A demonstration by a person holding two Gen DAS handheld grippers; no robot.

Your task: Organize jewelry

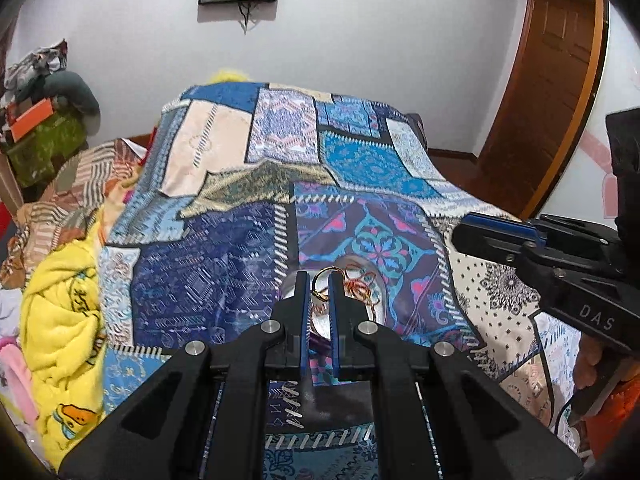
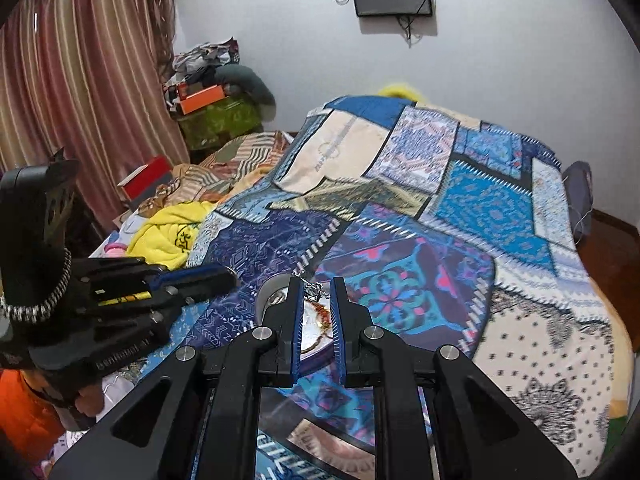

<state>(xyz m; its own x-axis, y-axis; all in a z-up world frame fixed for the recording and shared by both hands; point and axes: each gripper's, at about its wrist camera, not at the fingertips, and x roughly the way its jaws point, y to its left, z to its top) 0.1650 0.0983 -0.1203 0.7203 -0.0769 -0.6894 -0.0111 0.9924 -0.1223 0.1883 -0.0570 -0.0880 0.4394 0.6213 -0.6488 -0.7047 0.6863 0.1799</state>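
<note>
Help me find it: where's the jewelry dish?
The jewelry dish sits on the patchwork bedspread, centre of both wrist views, just beyond the tool tips.

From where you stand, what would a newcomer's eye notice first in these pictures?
First the bright patchwork bedspread in blue, cream and purple, which covers most of the bed. Next, the two black claws with blue pads: the left claw and the right claw both point down at a shiny round plate with gold and silver jewelry on it. A yellow blanket lies crumpled at the bed's left edge.
</note>
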